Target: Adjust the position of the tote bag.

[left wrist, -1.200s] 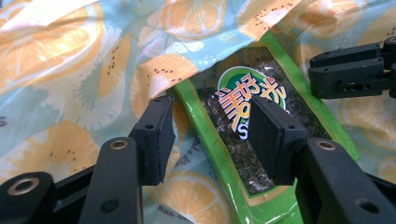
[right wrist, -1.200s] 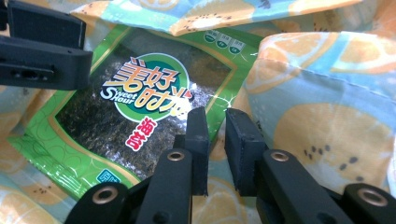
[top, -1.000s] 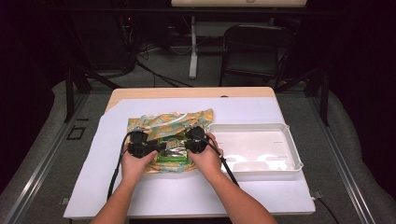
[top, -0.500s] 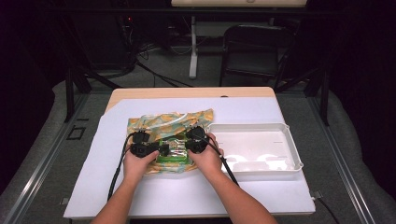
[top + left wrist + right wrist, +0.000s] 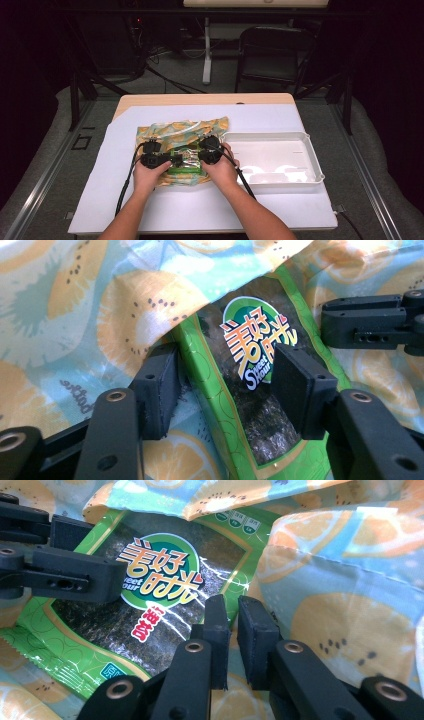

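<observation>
The green seaweed snack packet [image 5: 150, 605] lies on the fruit-print cloth bag [image 5: 340, 600], partly tucked under a fold of that cloth, between the two tools and just ahead of both.

The left tool [image 5: 225, 385] stands spread, its pads straddling the packet's lower end without pressing it. The right tool [image 5: 232, 630] has its jaws nearly pressed together, with only a narrow slit between the pads; whether they pinch the packet's edge or a bit of cloth there, I cannot tell. In the high view both tools meet over the packet [image 5: 185, 162], with the white tray [image 5: 300, 142] empty just to the right tool's outer side on the tabletop [image 5: 150, 210].

The work in hand looks like freeing the packet from the bag. To do it well, I'd close the left tool squarely on the packet's sealed border rather than the crinkly middle, keep the cloth out from between its pads, and use the right tool to hold the fold back while the packet slides out level.
</observation>
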Motion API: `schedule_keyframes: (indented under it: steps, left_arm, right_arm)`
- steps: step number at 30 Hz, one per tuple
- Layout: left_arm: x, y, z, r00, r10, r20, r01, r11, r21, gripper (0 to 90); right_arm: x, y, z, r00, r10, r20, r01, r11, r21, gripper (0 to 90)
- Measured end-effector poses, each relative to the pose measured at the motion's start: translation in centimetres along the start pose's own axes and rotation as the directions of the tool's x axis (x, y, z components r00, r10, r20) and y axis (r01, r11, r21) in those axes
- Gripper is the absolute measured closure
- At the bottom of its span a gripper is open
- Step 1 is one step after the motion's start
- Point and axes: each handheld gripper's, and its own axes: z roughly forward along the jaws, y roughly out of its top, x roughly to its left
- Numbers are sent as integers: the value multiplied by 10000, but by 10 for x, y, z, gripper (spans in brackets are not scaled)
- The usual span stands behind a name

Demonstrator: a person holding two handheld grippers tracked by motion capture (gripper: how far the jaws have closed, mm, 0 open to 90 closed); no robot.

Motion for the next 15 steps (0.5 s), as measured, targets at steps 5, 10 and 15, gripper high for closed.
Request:
schedule_keyframes:
  steps: [5,10,15]
  left_arm:
    - [-1,1,-2,10000,-44,42,45,9999,-163,477]
    - [-3,2,-7,9993,-145,348,159,9990,-415,483]
    - [-4,3,-11,9975,-270,649,302,9983,-494,489]
  right_arm:
    - [0,0,0,10000,87,30,-87,10000,14,831]
    - [0,0,0,9999,35,141,-38,9999,166,832]
    - [-1,-1,1,9998,100,198,-104,9998,176,825]
